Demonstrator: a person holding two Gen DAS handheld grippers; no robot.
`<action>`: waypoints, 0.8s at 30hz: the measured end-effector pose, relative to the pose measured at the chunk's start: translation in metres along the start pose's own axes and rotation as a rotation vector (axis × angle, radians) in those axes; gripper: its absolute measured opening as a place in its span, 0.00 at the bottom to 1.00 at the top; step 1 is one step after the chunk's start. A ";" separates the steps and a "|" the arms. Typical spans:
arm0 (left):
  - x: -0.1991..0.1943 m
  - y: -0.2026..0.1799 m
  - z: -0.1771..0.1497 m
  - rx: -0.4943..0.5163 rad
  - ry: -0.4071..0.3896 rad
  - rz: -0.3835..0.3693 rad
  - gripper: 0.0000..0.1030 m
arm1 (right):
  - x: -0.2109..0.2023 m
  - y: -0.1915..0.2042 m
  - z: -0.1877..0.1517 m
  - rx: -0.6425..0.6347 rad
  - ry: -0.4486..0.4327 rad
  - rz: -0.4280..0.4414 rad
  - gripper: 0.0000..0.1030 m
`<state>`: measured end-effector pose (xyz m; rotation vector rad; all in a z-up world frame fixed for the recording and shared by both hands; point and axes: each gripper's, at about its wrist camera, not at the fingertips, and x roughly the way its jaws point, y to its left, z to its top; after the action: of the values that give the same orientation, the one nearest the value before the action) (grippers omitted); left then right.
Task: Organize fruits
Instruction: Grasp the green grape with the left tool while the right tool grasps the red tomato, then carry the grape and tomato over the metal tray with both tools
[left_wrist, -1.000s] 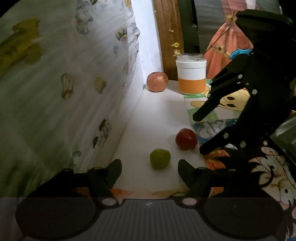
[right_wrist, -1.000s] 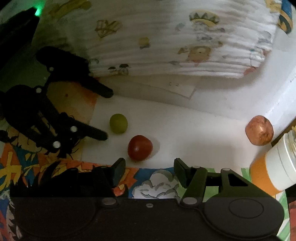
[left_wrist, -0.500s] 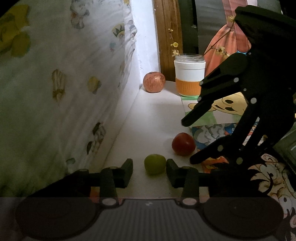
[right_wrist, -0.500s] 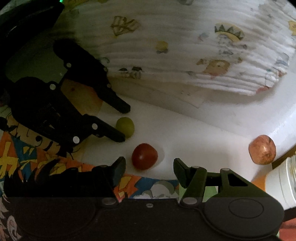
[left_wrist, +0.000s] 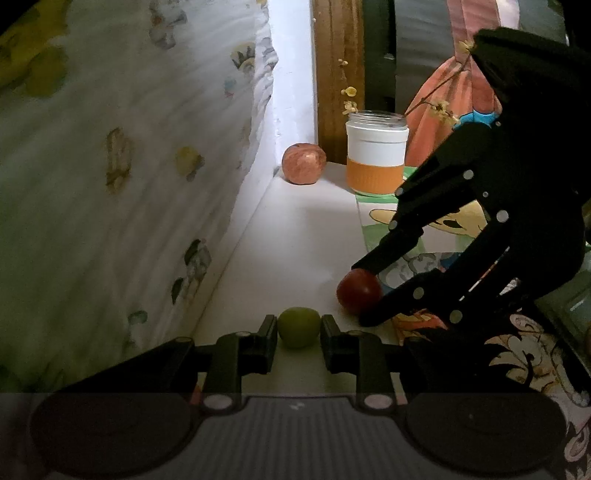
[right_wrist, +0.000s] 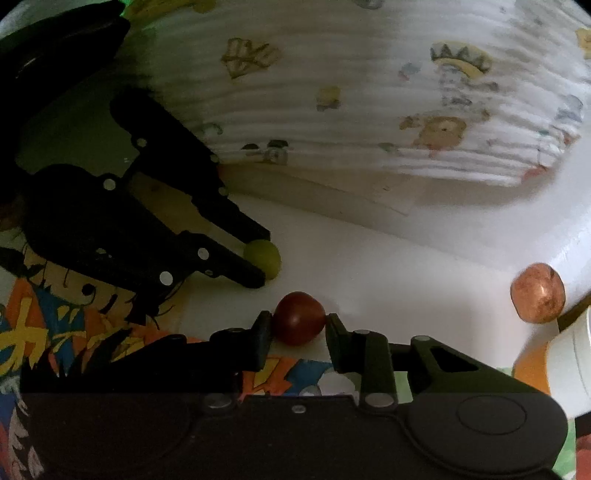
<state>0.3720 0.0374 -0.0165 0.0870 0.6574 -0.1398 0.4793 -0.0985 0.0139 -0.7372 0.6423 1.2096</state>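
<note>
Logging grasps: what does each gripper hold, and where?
Left gripper pinches the green fruit across its sides; right gripper pinches the red fruit likewise.

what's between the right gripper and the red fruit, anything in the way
Nothing visible. The right gripper already has its fingers on both sides of the red fruit, having just closed on it. The left gripper is apart, closed on the green fruit.

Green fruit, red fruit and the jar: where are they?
green fruit (left_wrist: 298, 326), left wrist view, its front.
red fruit (right_wrist: 298, 317), right wrist view, its front.
jar (left_wrist: 376, 164), left wrist view, its white band.
</note>
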 end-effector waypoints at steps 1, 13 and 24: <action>0.000 0.000 0.000 -0.009 0.002 -0.001 0.27 | 0.000 0.001 0.000 0.009 -0.001 -0.010 0.32; -0.012 0.001 0.000 -0.067 0.009 -0.020 0.27 | -0.014 0.021 -0.005 0.074 -0.008 -0.102 0.32; -0.042 -0.014 0.004 -0.083 -0.020 -0.057 0.27 | -0.063 0.037 -0.012 0.129 -0.047 -0.154 0.32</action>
<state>0.3389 0.0270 0.0121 -0.0133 0.6452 -0.1678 0.4276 -0.1377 0.0496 -0.6359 0.6078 1.0314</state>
